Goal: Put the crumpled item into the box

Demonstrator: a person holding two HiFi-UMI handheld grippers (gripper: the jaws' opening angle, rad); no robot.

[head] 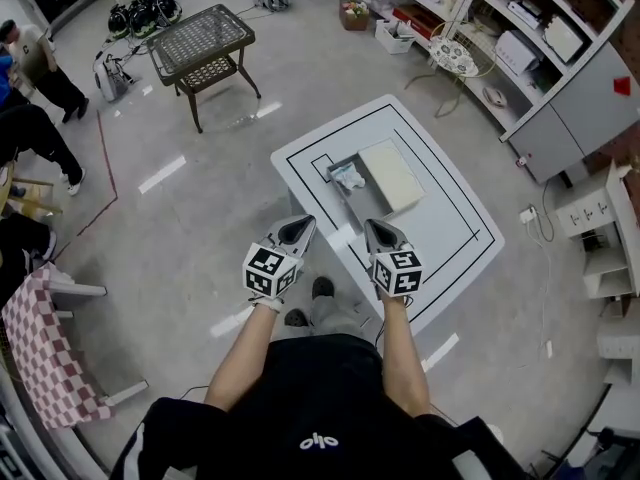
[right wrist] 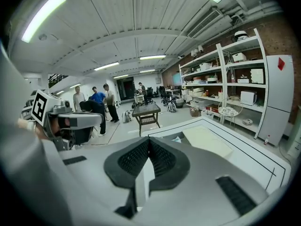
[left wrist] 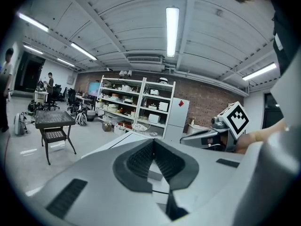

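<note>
The crumpled item (head: 348, 177), a pale wad, lies inside an open grey box (head: 352, 206) on the white table (head: 450, 223). In the right gripper view the wad (right wrist: 177, 139) shows just past the jaw tips, beside the box's cream lid (right wrist: 207, 141). My left gripper (head: 297, 230) and right gripper (head: 381, 234) hover side by side over the table's near edge, short of the box. Both are shut with nothing between the pads. The left gripper (left wrist: 153, 142) points toward the shelves, with the right gripper's body (left wrist: 207, 138) at its side.
The cream lid (head: 392, 175) lies flat against the box's right side. A wicker-topped side table (head: 203, 43) stands on the floor beyond the left. Shelving (head: 520, 38) lines the right wall. People (head: 35, 68) stand at the far left, and a checked cloth (head: 45, 353) is near left.
</note>
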